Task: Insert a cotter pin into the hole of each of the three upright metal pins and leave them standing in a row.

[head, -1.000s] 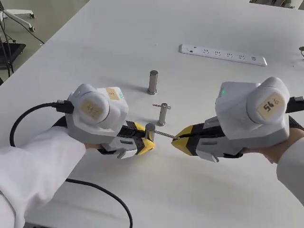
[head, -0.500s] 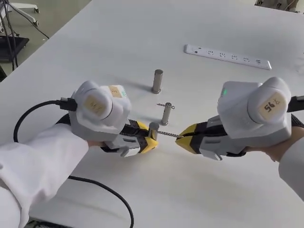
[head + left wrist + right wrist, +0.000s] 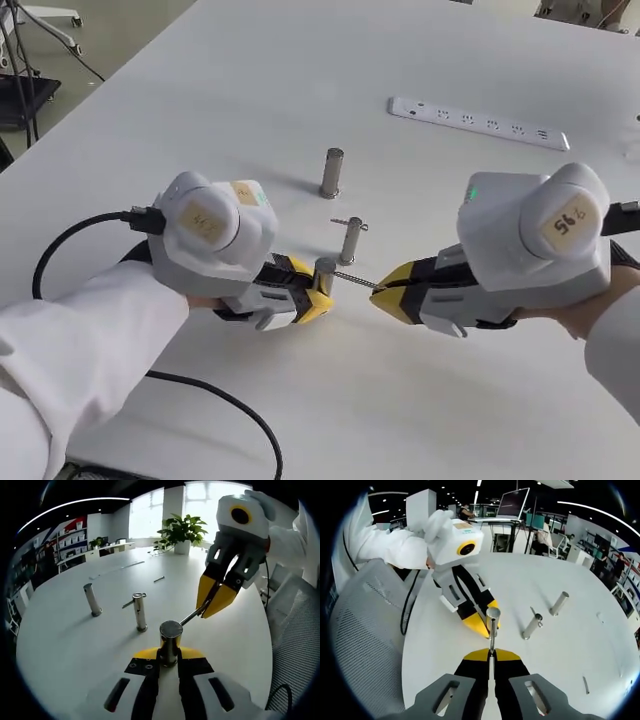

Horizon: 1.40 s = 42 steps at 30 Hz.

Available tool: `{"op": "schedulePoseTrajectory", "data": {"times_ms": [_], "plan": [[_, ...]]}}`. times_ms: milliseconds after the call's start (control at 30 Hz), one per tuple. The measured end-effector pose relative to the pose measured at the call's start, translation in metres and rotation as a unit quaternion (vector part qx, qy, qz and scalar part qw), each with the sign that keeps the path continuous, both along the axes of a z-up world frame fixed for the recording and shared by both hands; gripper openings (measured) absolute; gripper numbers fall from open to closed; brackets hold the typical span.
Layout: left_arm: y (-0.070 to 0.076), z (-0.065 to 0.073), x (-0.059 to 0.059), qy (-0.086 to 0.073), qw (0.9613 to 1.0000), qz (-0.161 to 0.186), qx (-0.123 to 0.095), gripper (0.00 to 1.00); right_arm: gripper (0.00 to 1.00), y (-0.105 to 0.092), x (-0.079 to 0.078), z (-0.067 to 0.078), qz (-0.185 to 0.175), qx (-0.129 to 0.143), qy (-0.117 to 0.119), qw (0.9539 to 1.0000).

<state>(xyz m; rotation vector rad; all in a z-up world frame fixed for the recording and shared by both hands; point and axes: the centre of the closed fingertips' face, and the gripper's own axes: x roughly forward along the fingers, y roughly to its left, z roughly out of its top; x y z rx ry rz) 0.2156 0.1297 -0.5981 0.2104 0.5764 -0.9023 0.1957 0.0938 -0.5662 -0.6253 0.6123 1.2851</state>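
So far we count middle pin [image 3: 350,240] fitted; our left gripper [image 3: 318,290] clamps near pin [image 3: 324,268], right gripper [image 3: 385,290] pinches cotter pin [image 3: 352,279] at its hole; far pin [image 3: 332,172] bare.

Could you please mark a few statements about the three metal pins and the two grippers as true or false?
1. The left gripper is shut on the nearest pin. True.
2. The middle pin has a seated cotter pin through its top. True.
3. The farthest pin carries a cotter pin too. False: its top is bare.
4. The right gripper is open and empty. False: it is shut on the held cotter pin, whose tip meets the nearest pin.
5. The power strip lies between the two grippers. False: it lies beyond the farthest pin, well clear of both.
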Motion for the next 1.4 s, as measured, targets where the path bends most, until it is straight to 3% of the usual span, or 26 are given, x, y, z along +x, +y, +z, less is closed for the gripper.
{"op": "schedulePoseTrajectory", "data": {"times_ms": [200,500,767,1167,1400], "plan": [[0.0,0.0,0.0,0.0,1.0,0.0,0.0,0.12,0.0,0.002,0.001,0.002,0.0,0.003,-0.004,1.0],[-0.001,0.0,0.0,-0.001,1.0,-0.002,0.002,0.11,0.0,0.006,0.01,-0.009,-0.006,-0.004,-0.004,1.0],[-0.001,0.0,-0.001,0.001,1.0,-0.001,0.0,0.12,0.0,0.023,0.016,-0.013,0.005,-0.002,-0.01,0.9999],[-0.001,-0.001,0.0,0.0,1.0,-0.001,-0.001,0.12,0.0,0.034,0.016,-0.01,0.034,-0.014,-0.03,0.9989],[-0.001,-0.001,0.0,0.002,1.0,0.001,-0.003,0.12,0.0,0.029,0.016,-0.005,0.029,-0.006,-0.017,0.9994]]}}
